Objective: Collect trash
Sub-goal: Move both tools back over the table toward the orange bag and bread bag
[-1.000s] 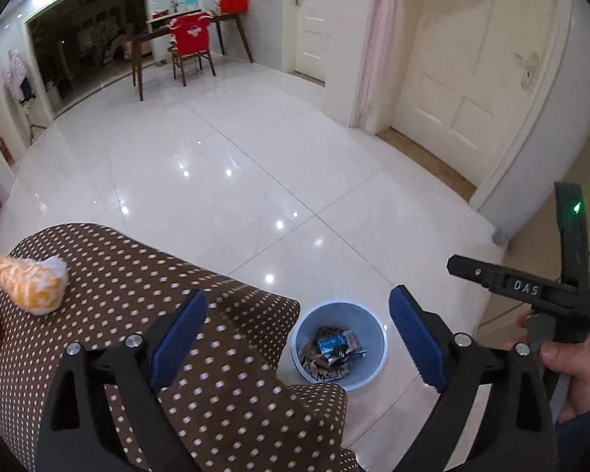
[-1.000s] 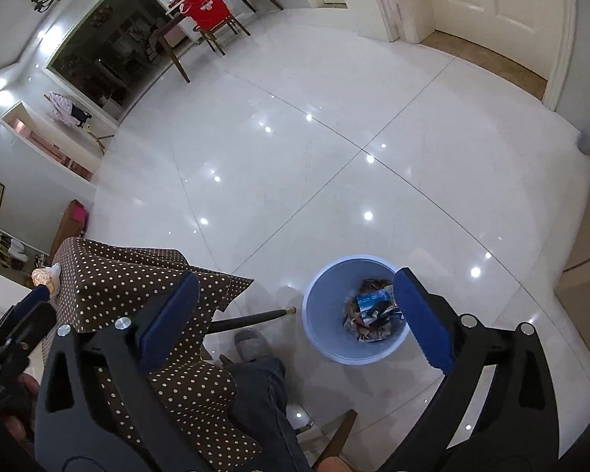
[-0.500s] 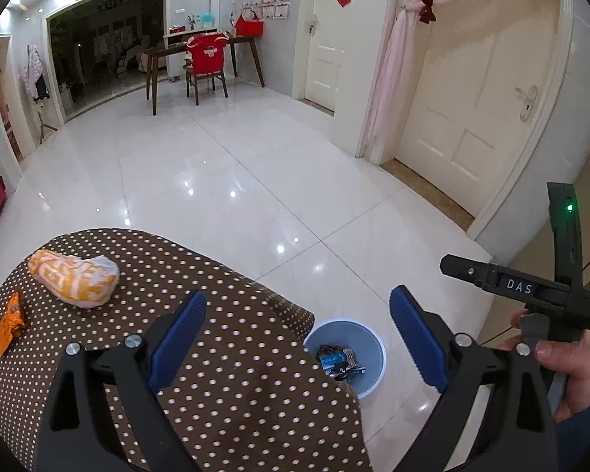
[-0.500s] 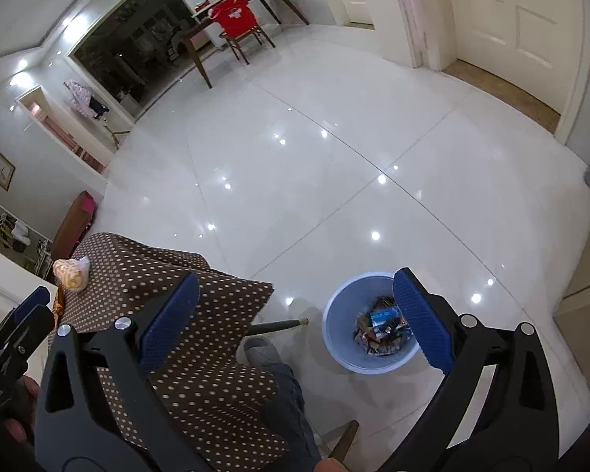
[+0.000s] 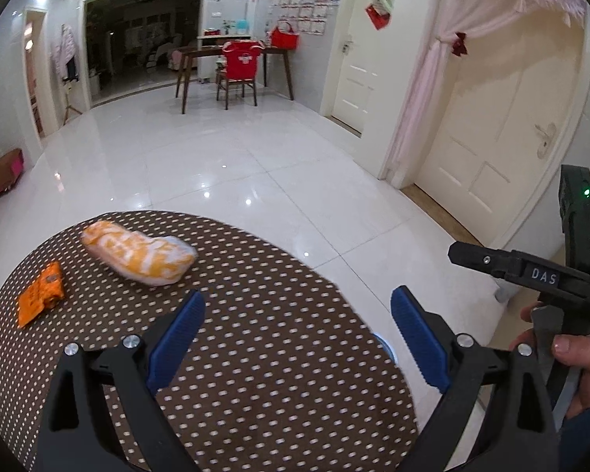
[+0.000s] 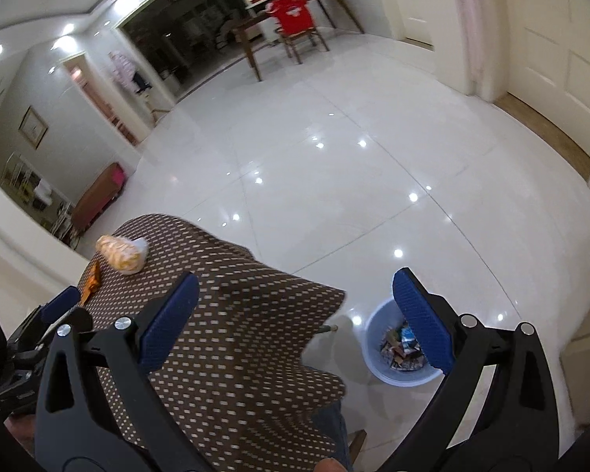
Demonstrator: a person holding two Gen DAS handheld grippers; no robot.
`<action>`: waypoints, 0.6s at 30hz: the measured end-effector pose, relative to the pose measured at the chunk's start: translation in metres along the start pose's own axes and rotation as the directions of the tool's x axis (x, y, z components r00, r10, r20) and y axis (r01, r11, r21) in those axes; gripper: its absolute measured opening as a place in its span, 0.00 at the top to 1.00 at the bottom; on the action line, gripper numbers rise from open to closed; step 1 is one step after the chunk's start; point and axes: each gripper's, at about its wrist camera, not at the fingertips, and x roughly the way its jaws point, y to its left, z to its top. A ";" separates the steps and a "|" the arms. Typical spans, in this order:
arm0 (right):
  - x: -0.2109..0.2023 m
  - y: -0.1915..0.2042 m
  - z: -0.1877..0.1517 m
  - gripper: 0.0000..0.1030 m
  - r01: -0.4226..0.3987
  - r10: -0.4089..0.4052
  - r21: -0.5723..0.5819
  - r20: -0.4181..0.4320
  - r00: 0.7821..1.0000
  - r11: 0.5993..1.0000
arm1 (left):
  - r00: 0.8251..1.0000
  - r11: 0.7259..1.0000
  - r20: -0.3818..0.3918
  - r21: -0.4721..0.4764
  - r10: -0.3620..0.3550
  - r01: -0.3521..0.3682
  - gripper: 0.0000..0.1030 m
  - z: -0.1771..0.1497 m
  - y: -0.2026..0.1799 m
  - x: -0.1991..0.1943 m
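An orange and white crumpled bag (image 5: 139, 253) lies on the far left of the round table with a brown dotted cloth (image 5: 255, 373). A small orange wrapper (image 5: 39, 299) lies left of it. Both also show in the right wrist view, the bag (image 6: 122, 253) and the wrapper (image 6: 91, 281). My left gripper (image 5: 297, 338) is open and empty above the table's near half. My right gripper (image 6: 295, 316) is open and empty, over the table's right edge. A pale blue bin (image 6: 401, 350) with trash in it stands on the floor to the right of the table.
Glossy white tile floor (image 5: 224, 165) stretches ahead. A wooden desk and red-covered chair (image 5: 240, 67) stand at the far wall. White doors (image 5: 491, 137) are on the right. My right hand's gripper shows at the right edge of the left wrist view (image 5: 550, 279).
Both grippers have risen and tilted up from the bin toward the table. The bag and wrapper now sit nearer the centre of the left wrist view. Both grippers stay open.
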 end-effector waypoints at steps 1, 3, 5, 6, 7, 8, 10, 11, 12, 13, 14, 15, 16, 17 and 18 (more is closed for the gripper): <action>0.002 0.009 0.001 0.06 -0.009 0.009 -0.019 -0.003 1.000 1.000 | 1.000 1.000 0.002 -0.006 0.005 -0.005 0.09 -0.001 0.005 -0.002; 0.006 0.025 0.003 0.06 -0.023 0.022 -0.052 -0.013 1.000 0.998 | 1.000 1.000 0.011 -0.021 0.023 -0.023 0.09 -0.004 0.020 -0.007; 0.012 0.043 0.001 0.06 -0.039 0.037 -0.088 -0.026 0.999 0.995 | 0.999 0.999 0.017 -0.033 0.040 -0.039 0.09 -0.006 0.034 -0.011; 0.015 0.051 0.002 0.06 -0.046 0.043 -0.103 -0.032 0.999 0.994 | 0.999 0.998 0.019 -0.039 0.047 -0.046 0.09 -0.008 0.041 -0.012; 0.019 0.061 0.002 0.06 -0.055 0.051 -0.121 -0.040 0.998 0.991 | 0.998 0.997 0.022 -0.052 0.060 -0.059 0.09 -0.010 0.051 -0.015; 0.024 0.074 0.002 0.06 -0.063 0.057 -0.141 -0.048 0.997 0.988 | 0.997 0.996 0.023 -0.064 0.070 -0.069 0.09 -0.012 0.060 -0.017; 0.031 0.093 0.002 0.06 -0.077 0.067 -0.172 -0.060 0.996 0.982 | 0.996 0.993 0.026 -0.087 0.088 -0.085 0.09 -0.013 0.077 -0.021; 0.034 0.102 0.001 0.06 -0.083 0.072 -0.187 -0.064 0.995 0.979 | 0.995 0.991 0.030 -0.098 0.099 -0.095 0.09 -0.014 0.088 -0.024; 0.038 0.112 0.001 0.06 -0.090 0.077 -0.201 -0.070 0.995 0.975 | 0.993 0.988 0.034 -0.108 0.110 -0.106 0.09 -0.015 0.098 -0.026; 0.043 0.124 0.000 0.06 -0.099 0.084 -0.222 -0.078 0.993 0.970 | 0.992 0.987 0.035 -0.114 0.118 -0.114 0.09 -0.015 0.105 -0.028; 0.046 0.131 0.000 0.06 -0.107 0.089 -0.236 -0.085 0.992 0.966 | 0.991 0.984 0.037 -0.122 0.132 -0.127 0.09 -0.016 0.115 -0.030; 0.050 0.140 -0.001 0.06 -0.113 0.093 -0.251 -0.091 0.992 0.961 | 0.989 0.982 0.038 -0.130 0.145 -0.139 0.09 -0.016 0.125 -0.032; 0.055 0.149 -0.002 0.06 -0.120 0.097 -0.269 -0.100 0.990 0.956 | 0.987 0.979 0.039 -0.137 0.155 -0.148 0.09 -0.019 0.132 -0.034; 0.059 0.157 -0.002 0.06 -0.127 0.100 -0.283 -0.107 0.989 0.951 | 0.985 0.977 0.040 -0.145 0.166 -0.158 0.09 -0.020 0.142 -0.036; 0.063 0.165 -0.003 0.06 -0.133 0.103 -0.296 -0.113 0.988 0.946 | 0.984 0.974 0.043 -0.152 0.175 -0.167 0.09 -0.022 0.151 -0.038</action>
